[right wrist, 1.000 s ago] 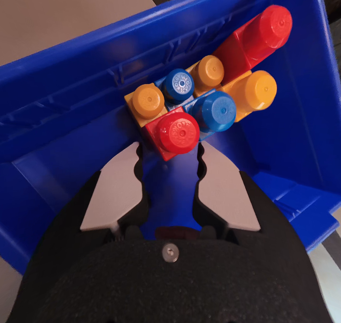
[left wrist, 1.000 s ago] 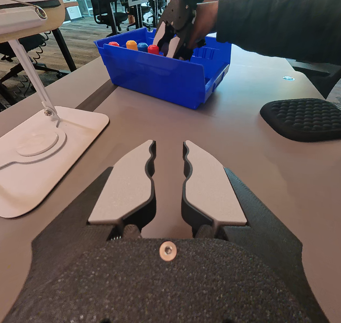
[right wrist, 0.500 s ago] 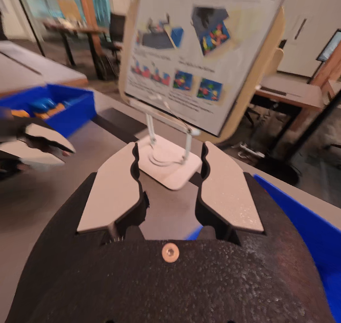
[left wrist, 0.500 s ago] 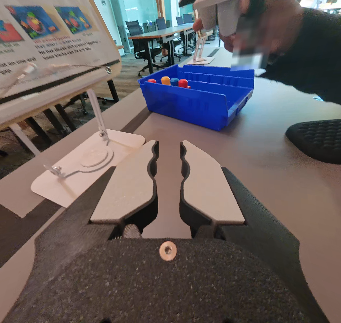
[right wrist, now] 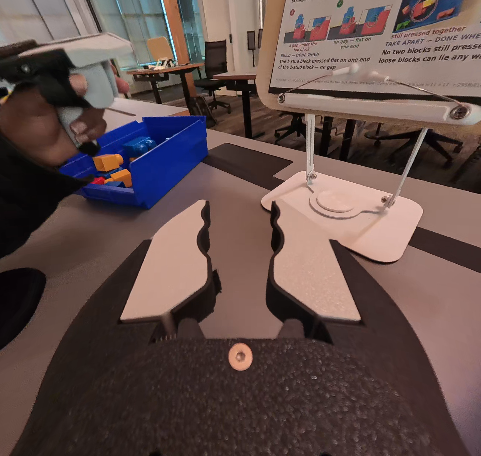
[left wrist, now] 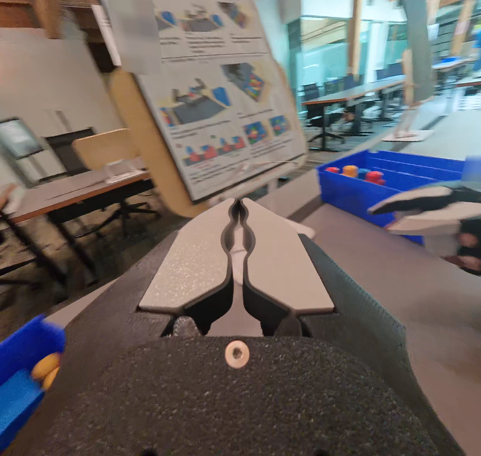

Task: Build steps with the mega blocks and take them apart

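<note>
Right wrist view: jumbled blue, orange blocks [right wrist: 114,166].

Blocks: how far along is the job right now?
Done: no steps stand on the table. In hand: nothing; left gripper shut empty, right gripper open, empty. Left: loose blocks lie in the blue bin, upright blocks stand in a second bin; any building needs a fresh pick.

- Blue bin [right wrist: 166,167]: orange, blue and red blocks [right wrist: 108,162].
- Grey counter [right wrist: 234,183], black strips.
- Fingers [right wrist: 169,261] pale grey, black-edged.
- White stand base [right wrist: 364,224].
</note>
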Demonstrator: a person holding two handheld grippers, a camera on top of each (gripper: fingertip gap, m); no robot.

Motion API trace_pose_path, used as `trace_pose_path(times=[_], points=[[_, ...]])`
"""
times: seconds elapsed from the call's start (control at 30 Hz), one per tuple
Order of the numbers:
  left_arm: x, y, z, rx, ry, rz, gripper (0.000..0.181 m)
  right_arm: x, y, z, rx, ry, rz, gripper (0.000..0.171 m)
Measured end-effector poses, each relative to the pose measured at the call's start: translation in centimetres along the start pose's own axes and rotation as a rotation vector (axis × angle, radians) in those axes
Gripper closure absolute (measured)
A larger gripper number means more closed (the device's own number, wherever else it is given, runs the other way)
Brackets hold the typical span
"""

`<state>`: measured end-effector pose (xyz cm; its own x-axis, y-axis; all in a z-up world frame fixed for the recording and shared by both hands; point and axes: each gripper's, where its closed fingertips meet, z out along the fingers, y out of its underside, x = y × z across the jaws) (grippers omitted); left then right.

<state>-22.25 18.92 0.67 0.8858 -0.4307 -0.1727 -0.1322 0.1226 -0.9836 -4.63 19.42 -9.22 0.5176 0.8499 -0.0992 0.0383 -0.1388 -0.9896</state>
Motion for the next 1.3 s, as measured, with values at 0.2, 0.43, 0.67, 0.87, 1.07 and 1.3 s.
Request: trace_pose_path(times=[0.2,0.43,0.67,0.87,1.07,1.3], points=[[-12.8,3.3,-6.1,-0.267,-0.516,0.178,0.181,0.7,1.3,0.0,-0.015,0.03,-0.021,0.148],[-19.9,12.5,-13.3,-0.818,-0.721,0.206,0.151,1.3,1.6,-0.1,-0.016,0.048,-0.03,0.17],[-21.5,18.0,-14.5,-1.135,-0.673,0.323,0.144,1.3,2.5,0.3,-0.036,0.04,-0.058,0.171],[-22.6,21.1,-14.5,-1.388,-0.428,0.575,0.136,1.3,3.0,0.5,-0.063,0.03,-0.051,0.171],[-22.9,23.1,-14.9,-1.539,-0.197,0.697,0.132,1.4,3.8,0.8,-0.096,0.022,-0.042,0.171],[-22.7,24.0,-14.8,-1.646,-0.035,0.736,0.136,1.3,4.7,1.1,-0.132,0.005,-0.047,0.17]])
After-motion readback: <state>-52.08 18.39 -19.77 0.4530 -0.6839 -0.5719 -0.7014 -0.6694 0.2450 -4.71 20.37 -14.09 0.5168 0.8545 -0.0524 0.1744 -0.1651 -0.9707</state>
